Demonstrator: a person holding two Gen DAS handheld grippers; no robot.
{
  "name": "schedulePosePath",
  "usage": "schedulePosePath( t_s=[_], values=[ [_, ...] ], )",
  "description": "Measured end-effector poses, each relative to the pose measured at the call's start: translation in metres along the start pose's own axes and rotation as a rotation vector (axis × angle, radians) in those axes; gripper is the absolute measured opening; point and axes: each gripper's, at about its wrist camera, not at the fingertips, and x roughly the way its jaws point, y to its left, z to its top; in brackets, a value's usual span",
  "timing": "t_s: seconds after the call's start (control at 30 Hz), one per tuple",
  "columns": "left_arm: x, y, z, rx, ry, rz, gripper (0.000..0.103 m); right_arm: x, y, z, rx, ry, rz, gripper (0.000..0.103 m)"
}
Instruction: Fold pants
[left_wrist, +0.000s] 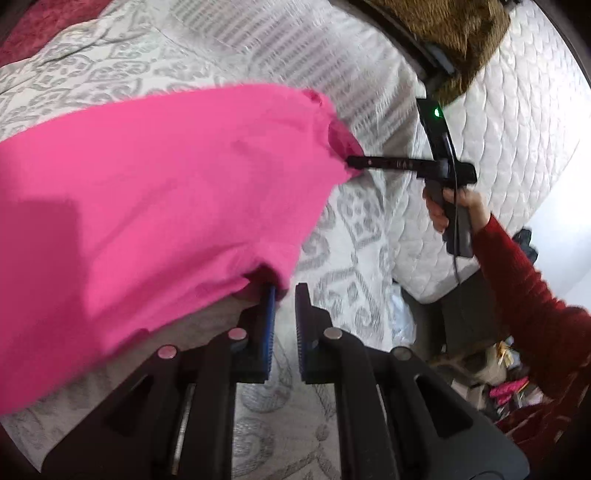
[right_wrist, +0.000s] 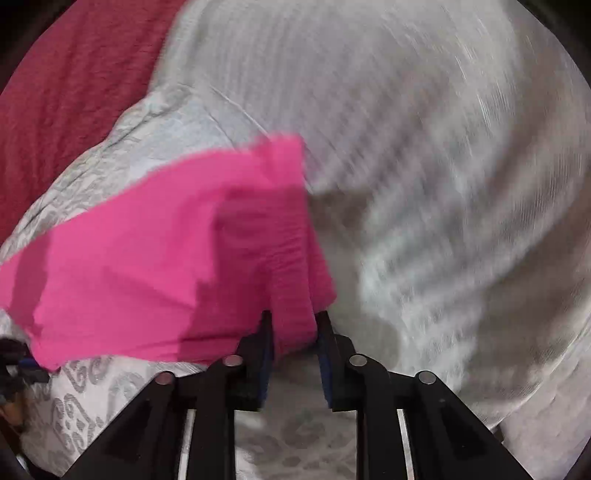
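Note:
The bright pink pants (left_wrist: 155, 192) hang spread above the bed, stretched between both grippers. In the left wrist view my left gripper (left_wrist: 284, 291) has a gap between its blue pads; the pink edge lies on the left pad (left_wrist: 270, 299), not pinched. My right gripper (left_wrist: 351, 160) reaches in from the right and grips the far corner of the pants. In the right wrist view the right gripper (right_wrist: 293, 325) has a bunched fold of the pink pants (right_wrist: 166, 258) between its fingers. The view is motion-blurred.
A grey-and-white patterned quilt (left_wrist: 354, 236) covers the bed, with a white quilted mattress (left_wrist: 517, 122) at the right. A dark red blanket (right_wrist: 66, 88) lies at the far left. Floor clutter (left_wrist: 506, 384) sits by the bed's edge. A brown furry thing (left_wrist: 454, 33) is at the top.

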Motion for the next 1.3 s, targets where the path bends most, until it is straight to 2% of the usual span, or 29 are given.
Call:
schedulePosePath(
  t_s=[0.07, 0.1, 0.13, 0.2, 0.33, 0.4, 0.47, 0.53, 0.6, 0.77, 0.8, 0.87, 0.93, 0.97, 1.03, 1.07, 1.13, 1.2, 1.23, 1.3],
  values=[
    [0.001, -0.005, -0.002, 0.028, -0.007, 0.024, 0.010, -0.007, -0.007, -0.005, 0.084, -0.027, 0.008, 0.041],
    [-0.001, -0.005, -0.001, 0.029, -0.009, 0.023, 0.010, -0.009, -0.008, -0.007, 0.093, -0.029, -0.013, 0.053],
    [-0.002, -0.004, -0.001, 0.024, -0.012, 0.020, 0.010, -0.013, -0.007, -0.008, 0.087, -0.034, -0.046, 0.058],
    [-0.003, -0.001, 0.000, 0.007, -0.009, 0.019, 0.010, -0.025, -0.004, -0.008, 0.068, -0.060, -0.100, 0.060],
    [-0.011, 0.004, 0.000, -0.010, -0.003, 0.069, 0.013, -0.062, 0.006, -0.001, 0.131, -0.177, -0.088, 0.060],
    [-0.031, 0.009, -0.005, -0.010, -0.016, 0.126, 0.022, -0.074, 0.024, 0.003, 0.092, -0.205, -0.053, 0.060],
    [-0.058, 0.020, -0.015, -0.034, -0.053, 0.178, 0.042, -0.082, 0.065, 0.009, -0.014, -0.215, -0.005, 0.060],
    [-0.099, 0.047, -0.033, -0.117, -0.098, 0.262, 0.049, -0.079, 0.101, 0.011, -0.107, -0.201, 0.053, 0.061],
    [-0.141, 0.078, -0.053, -0.224, -0.146, 0.353, 0.049, -0.069, 0.150, 0.011, -0.208, -0.166, 0.136, 0.061],
    [-0.285, 0.173, -0.132, -0.587, -0.359, 0.684, 0.049, -0.037, 0.277, 0.008, -0.421, -0.085, 0.325, 0.061],
    [-0.305, 0.183, -0.143, -0.620, -0.389, 0.733, 0.050, -0.030, 0.303, 0.007, -0.453, -0.067, 0.362, 0.061],
    [-0.355, 0.212, -0.164, -0.697, -0.432, 0.918, 0.050, -0.022, 0.354, 0.004, -0.515, -0.043, 0.423, 0.061],
    [-0.383, 0.236, -0.178, -0.758, -0.447, 0.984, 0.050, -0.012, 0.411, 0.004, -0.601, -0.029, 0.465, 0.061],
    [-0.391, 0.246, -0.184, -0.794, -0.457, 0.972, 0.050, -0.008, 0.447, 0.002, -0.674, -0.029, 0.486, 0.061],
    [-0.402, 0.264, -0.206, -0.871, -0.531, 0.857, 0.052, -0.001, 0.494, 0.002, -0.766, -0.019, 0.498, 0.061],
    [-0.400, 0.271, -0.218, -0.906, -0.569, 0.789, 0.056, 0.002, 0.525, 0.001, -0.802, -0.010, 0.483, 0.061],
    [-0.390, 0.280, -0.226, -0.923, -0.507, 0.730, 0.056, 0.001, 0.553, -0.008, -0.840, -0.008, 0.453, 0.061],
    [-0.384, 0.276, -0.221, -0.883, -0.506, 0.756, 0.058, -0.010, 0.579, -0.033, -0.944, -0.080, 0.442, 0.063],
    [-0.384, 0.277, -0.219, -0.878, -0.506, 0.754, 0.064, -0.016, 0.586, -0.051, -1.001, -0.138, 0.417, 0.069],
    [-0.383, 0.278, -0.216, -0.872, -0.521, 0.751, 0.066, -0.022, 0.601, -0.094, -1.127, -0.274, 0.347, 0.072]
  ],
)
